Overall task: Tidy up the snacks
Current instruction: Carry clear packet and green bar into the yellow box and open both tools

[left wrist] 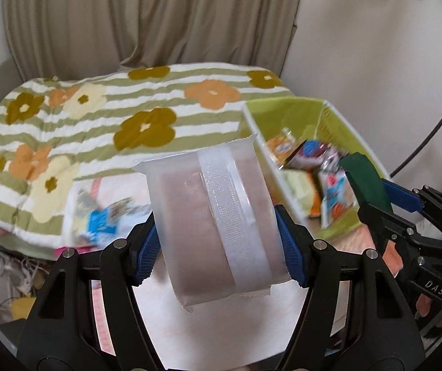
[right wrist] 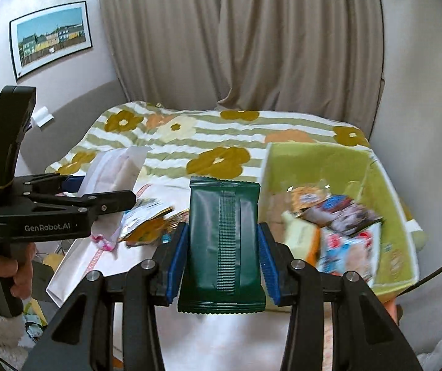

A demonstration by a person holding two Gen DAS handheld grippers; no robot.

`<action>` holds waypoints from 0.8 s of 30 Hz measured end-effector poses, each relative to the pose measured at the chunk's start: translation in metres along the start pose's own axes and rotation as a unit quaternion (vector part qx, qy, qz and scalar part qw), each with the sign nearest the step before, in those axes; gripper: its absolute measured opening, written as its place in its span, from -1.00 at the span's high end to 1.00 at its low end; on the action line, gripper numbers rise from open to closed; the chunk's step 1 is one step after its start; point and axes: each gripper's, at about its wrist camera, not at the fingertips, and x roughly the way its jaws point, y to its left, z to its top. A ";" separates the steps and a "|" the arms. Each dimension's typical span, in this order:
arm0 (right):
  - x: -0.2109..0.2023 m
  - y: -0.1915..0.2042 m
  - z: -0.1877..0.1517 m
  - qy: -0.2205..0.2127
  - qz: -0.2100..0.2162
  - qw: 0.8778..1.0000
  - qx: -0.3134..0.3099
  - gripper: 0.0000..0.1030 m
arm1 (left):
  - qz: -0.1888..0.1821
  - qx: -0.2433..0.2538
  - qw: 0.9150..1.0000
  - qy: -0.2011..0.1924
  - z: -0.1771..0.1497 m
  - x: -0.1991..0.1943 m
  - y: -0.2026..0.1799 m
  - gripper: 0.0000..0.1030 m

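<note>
This is a bedroom in a home. Ahead of the jaws lies a bed under a green-and-white striped quilt with large orange, mustard and cream flowers (right wrist: 208, 142), and behind it long beige pleated curtains (right wrist: 239, 37) hang down to the bedding. Up and to the left of the right jaws, a black-framed picture of colourful houses (right wrist: 50, 37) hangs on the pale wall, while a lime-green fabric storage bin (right wrist: 323, 160) of snack packets sits to their right.
</note>
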 end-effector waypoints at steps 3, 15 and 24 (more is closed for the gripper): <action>-0.004 -0.035 0.009 0.005 0.001 1.000 0.004 0.22 | -0.012 -0.010 1.000 -0.005 0.013 0.015 -0.033 -0.25; -0.002 -0.145 0.018 0.025 0.004 1.000 0.015 0.22 | -0.019 -0.022 0.997 0.071 0.031 0.119 -0.138 -0.25; 0.014 -0.173 0.010 0.040 0.016 0.998 0.045 0.22 | 0.003 -0.003 0.993 0.121 0.027 0.161 -0.158 -0.51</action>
